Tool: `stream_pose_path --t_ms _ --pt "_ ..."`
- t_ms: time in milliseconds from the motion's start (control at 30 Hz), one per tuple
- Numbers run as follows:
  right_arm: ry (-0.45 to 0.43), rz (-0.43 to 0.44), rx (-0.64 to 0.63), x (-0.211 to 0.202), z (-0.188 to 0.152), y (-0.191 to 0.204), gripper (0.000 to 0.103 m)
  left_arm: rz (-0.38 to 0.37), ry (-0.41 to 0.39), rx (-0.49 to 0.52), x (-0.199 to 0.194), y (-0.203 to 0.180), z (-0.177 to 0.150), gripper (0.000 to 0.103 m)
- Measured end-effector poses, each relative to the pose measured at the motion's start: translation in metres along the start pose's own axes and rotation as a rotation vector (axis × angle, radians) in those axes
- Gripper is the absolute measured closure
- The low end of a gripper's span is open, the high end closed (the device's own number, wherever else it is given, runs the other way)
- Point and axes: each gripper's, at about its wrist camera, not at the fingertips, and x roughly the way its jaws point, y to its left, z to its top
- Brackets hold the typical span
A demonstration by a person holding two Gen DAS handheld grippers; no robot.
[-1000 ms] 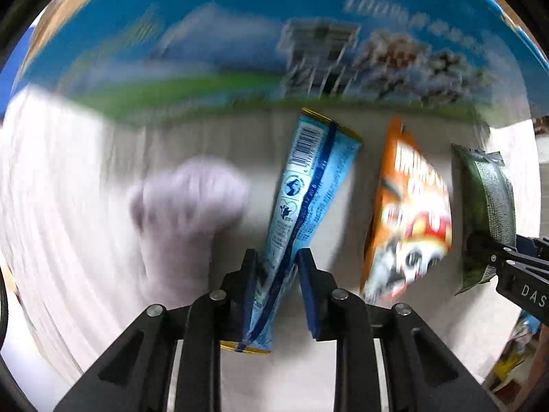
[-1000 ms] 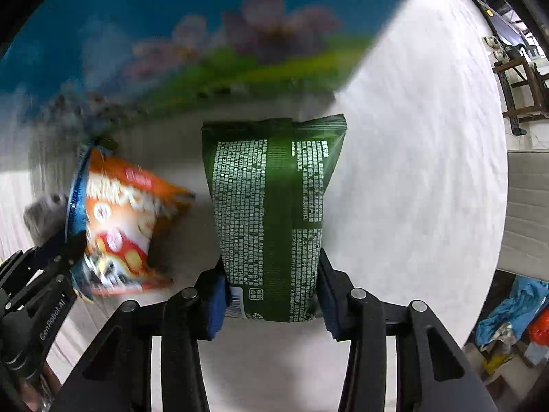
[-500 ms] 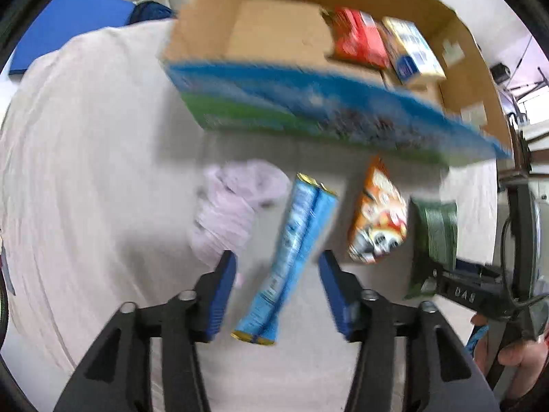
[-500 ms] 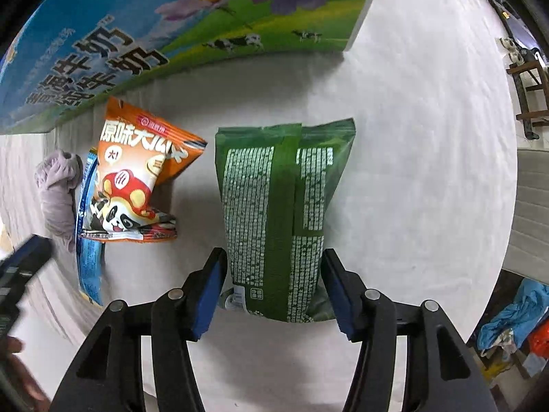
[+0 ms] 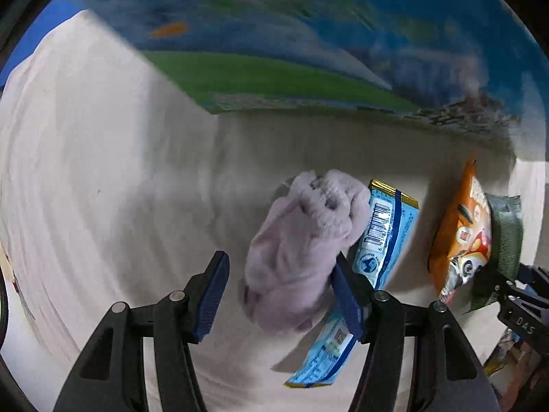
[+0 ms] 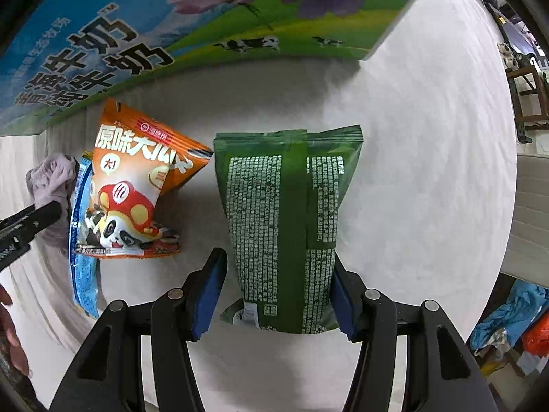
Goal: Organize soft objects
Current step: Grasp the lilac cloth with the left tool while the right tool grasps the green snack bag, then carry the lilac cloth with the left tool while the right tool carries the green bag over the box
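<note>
A soft lilac plush cloth (image 5: 302, 243) lies on the white cloth-covered table, between the open jaws of my left gripper (image 5: 279, 295); the right pad touches its side, the left pad stands apart. It also shows in the right wrist view (image 6: 51, 185). A light blue snack packet (image 5: 374, 257) lies just right of it, partly under the right finger. My right gripper (image 6: 276, 295) is open around the lower end of a green bag (image 6: 284, 226) lying flat. An orange snack bag (image 6: 133, 192) lies left of the green one, over the blue packet (image 6: 80, 240).
A large milk carton box (image 6: 206, 31) with blue sky, flowers and green meadow print stands along the far side, close behind the packets; it also fills the top of the left wrist view (image 5: 291, 61). Furniture and coloured bags (image 6: 514, 319) lie beyond the table's right edge.
My left gripper let go of the blue packet, opened, rose, then came down left around the lilac cloth. My right gripper opened around the green bag and stayed there.
</note>
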Motion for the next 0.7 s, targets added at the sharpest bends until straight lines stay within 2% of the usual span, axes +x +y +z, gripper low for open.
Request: stream_pose_path --t_ms 33,100,133,200,300,500,700 --pt "0.005 -0.001 0.005 0.001 0.004 0.001 0.044 0.018 -0.003 0.004 0.003 -0.001 -0.001 0.049" --pt "0.007 0.005 0.024 0.002 0.006 0.0 0.047 0.026 -0.011 0.009 0.007 -0.004 -0.006 0.061" --pt "0.008 -0.007 0.023 0.003 0.006 0.001 0.057 0.036 -0.017 0.01 0.007 -0.004 -0.008 0.062" --pt "0.0 -0.015 0.021 0.002 0.005 0.002 0.06 0.027 -0.042 0.002 0.007 -0.005 -0.014 0.065" --pt "-0.013 -0.021 0.016 -0.002 0.001 0.005 0.065 0.002 -0.061 -0.043 0.008 -0.001 -0.038 0.067" --pt "-0.039 0.012 0.013 -0.018 -0.015 0.013 0.068 -0.052 -0.127 -0.119 -0.016 0.009 -0.086 0.067" --pt "-0.084 0.047 -0.038 -0.05 -0.036 0.025 0.068 -0.089 -0.202 -0.113 -0.05 0.012 -0.119 0.067"
